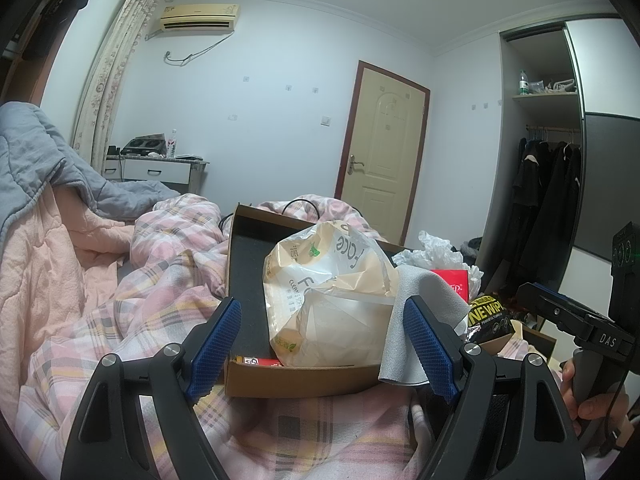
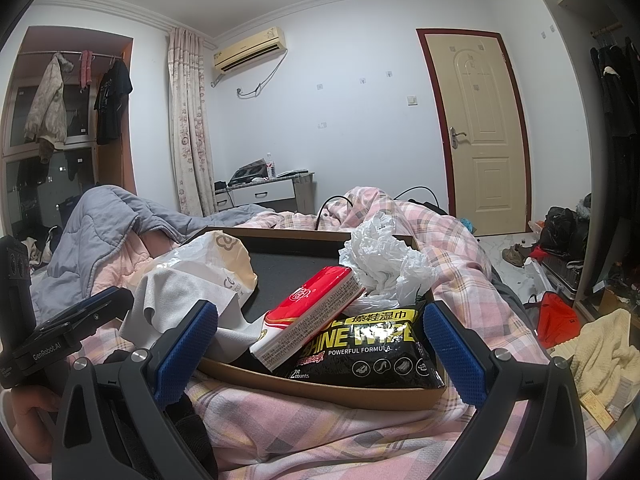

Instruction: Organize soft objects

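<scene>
1. Nearest, the left hand-held gripper [image 1: 322, 346] stands released, its blue pads spread wide with nothing between them. It hangs just short of the box's [image 1: 296, 380] near wall, over the plaid quilt [image 1: 132, 320].
2. The right hand-held gripper [image 2: 322, 350] is likewise released and carrying nothing; the near rim of the box and the black wipes pack [image 2: 372, 354] show in its gap, but the pads do not press either.
3. The box rests on the bed, and the soft goods are already gathered in it. The wipes pack lies at the near right corner, and a red tissue pack [image 2: 310, 314] leans across it.
4. A grey cloth [image 1: 404, 312] hangs over the near rim, partly outside. In my judgement this item is unfinished.
5. The large tissue bag [image 1: 332, 292] fills the middle left, standing above the walls. A crumpled white bag [image 2: 384, 258] sits at the far right.
6. Much of the dark floor of the box is bare at the back.
7. Assessment: collection looks largely done; tucking in the cloth and neatening the heap appear to remain.
</scene>
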A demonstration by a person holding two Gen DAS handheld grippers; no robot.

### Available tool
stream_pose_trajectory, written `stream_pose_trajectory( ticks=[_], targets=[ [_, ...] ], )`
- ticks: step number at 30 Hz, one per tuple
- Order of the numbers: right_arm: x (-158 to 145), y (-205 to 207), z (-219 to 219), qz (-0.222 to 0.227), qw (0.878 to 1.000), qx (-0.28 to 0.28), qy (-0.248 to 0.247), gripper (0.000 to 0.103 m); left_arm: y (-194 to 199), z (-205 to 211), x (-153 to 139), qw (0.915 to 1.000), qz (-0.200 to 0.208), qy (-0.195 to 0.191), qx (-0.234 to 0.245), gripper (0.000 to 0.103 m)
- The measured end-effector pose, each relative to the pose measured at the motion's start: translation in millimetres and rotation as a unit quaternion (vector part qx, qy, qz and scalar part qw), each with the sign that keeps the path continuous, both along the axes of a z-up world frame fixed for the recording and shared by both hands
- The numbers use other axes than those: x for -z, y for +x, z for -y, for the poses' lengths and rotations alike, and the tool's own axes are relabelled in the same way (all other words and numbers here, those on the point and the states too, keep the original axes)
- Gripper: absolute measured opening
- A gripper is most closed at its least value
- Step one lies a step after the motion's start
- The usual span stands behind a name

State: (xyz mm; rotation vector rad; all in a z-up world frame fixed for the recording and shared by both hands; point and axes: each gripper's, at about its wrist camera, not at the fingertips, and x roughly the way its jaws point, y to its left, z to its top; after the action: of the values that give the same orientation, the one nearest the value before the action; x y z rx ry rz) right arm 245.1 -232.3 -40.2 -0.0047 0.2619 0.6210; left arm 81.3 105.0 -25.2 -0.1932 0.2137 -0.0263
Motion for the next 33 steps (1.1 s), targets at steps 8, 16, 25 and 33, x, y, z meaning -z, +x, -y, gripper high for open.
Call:
stream_pose_trajectory(
  ticks=[8,16,25,33],
  targets=[
    [0.0,0.1,0.1,0.000,1.000,0.000,0.000,0.102,0.1,0.2,0.0,1.0000,0.000,0.000,0.000,0.081],
    [-0.1,-0.1,0.1,0.000,1.000,0.000,0.000,0.102,-0.2,0.1,-0.1,1.0000,0.000,0.000,0.000,0.081],
    [-0.2,-0.2,0.2,0.000,1.000,0.000,0.000,0.102,-0.1,0.3,-0.1,1.0000,0.000,0.001,0.000,0.081],
    [-0.1,0.1,0.5,-0.001,1.000,0.000,0.000,0.102,1.2,0.0,1.2,1.0000,-0.002,0.004,0.002,0.081]
  ],
)
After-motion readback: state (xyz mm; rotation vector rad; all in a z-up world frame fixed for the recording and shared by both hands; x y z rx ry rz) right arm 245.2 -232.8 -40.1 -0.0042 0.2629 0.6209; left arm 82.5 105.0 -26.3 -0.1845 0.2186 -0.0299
